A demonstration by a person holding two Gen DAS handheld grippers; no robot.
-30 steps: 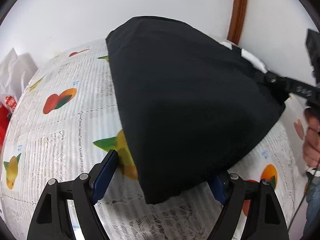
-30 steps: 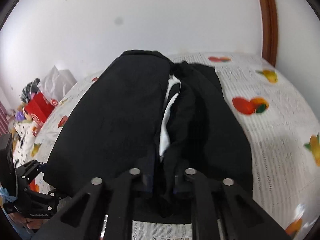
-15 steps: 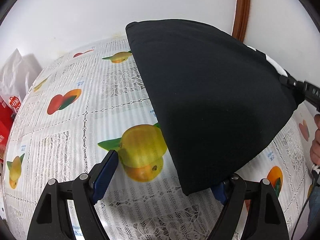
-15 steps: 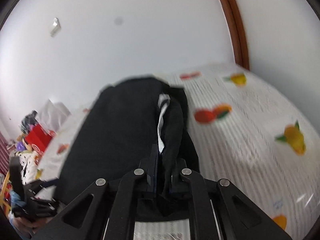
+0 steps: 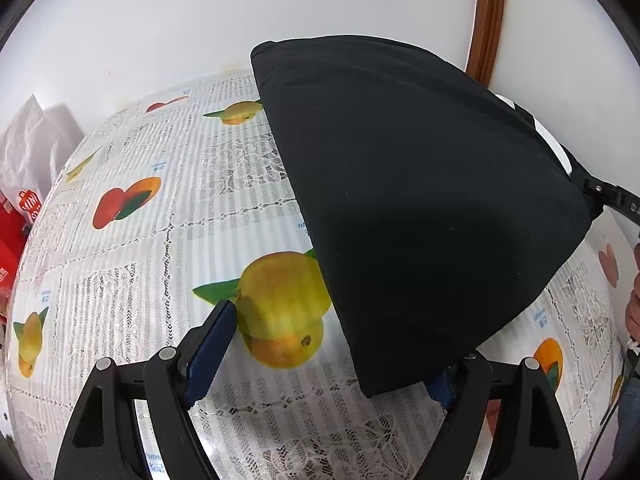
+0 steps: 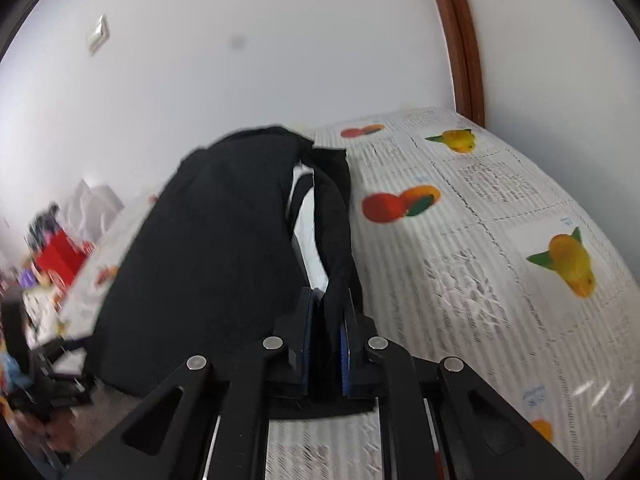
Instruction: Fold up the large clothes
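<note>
A large black garment [image 5: 400,200] is lifted off the fruit-print tablecloth [image 5: 160,240] into a taut sheet. My right gripper [image 6: 326,304] holds a bunched edge of it between its blue pads, and the jaws are opening slightly. A white stripe [image 6: 308,232] shows inside the fold. In the left wrist view that gripper [image 5: 608,196] grips the garment's right corner. My left gripper [image 5: 328,364] stands wide open low over the table. The garment's lower corner hangs just in front of its right finger [image 5: 440,388], not pinched.
A white plastic bag [image 5: 28,152] and a red box [image 5: 12,232] sit past the table's left edge. A brown door frame [image 5: 488,20] runs up the white wall. A person's hand [image 5: 634,304] shows at the right edge.
The garment has swung right and up in the left wrist view, uncovering the yellow fruit print. The right gripper shifted sideways with the cloth. The left gripper stayed put.
</note>
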